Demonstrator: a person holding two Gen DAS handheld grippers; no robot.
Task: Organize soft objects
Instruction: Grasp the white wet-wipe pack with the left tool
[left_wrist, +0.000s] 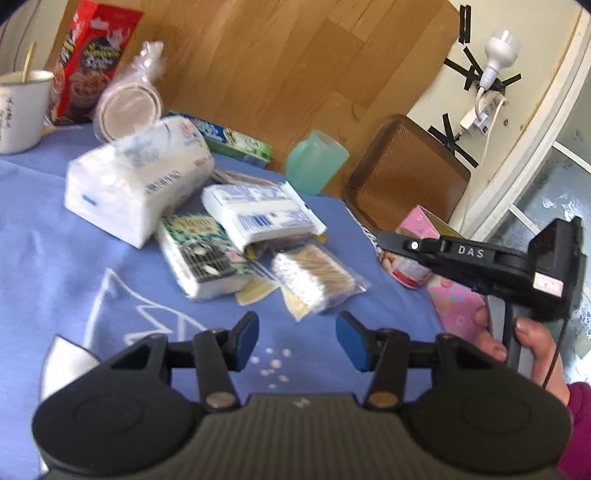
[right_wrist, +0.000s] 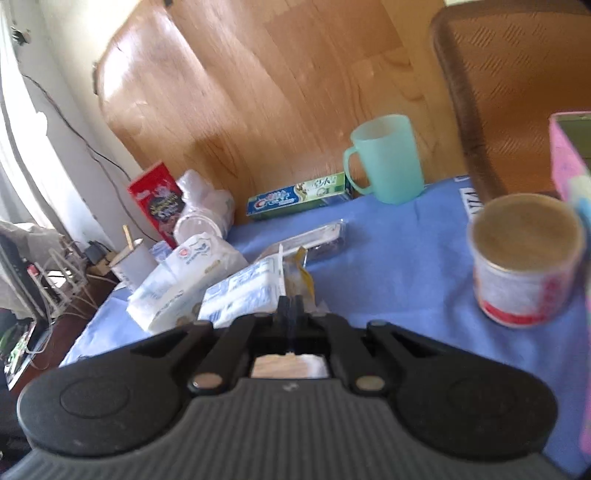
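Left claw (left_wrist: 297, 338) near cotton-swab bag (left_wrist: 314, 282), apart.

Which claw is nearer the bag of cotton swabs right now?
Left, going by its own view. The left claw hangs open just in front of the bag of cotton swabs, not touching. The right claw, shut, sits off to the side, nearer the tin can.

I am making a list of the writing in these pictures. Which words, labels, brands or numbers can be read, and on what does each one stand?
"DAS": white letters on the black right gripper.
Red box: print too blurred to read.
Toothpaste box: logo too blurred to read.
Tissue packs: blue print unreadable.
Tin can: label blurred.
White enamel mug: small dark marks, unreadable.
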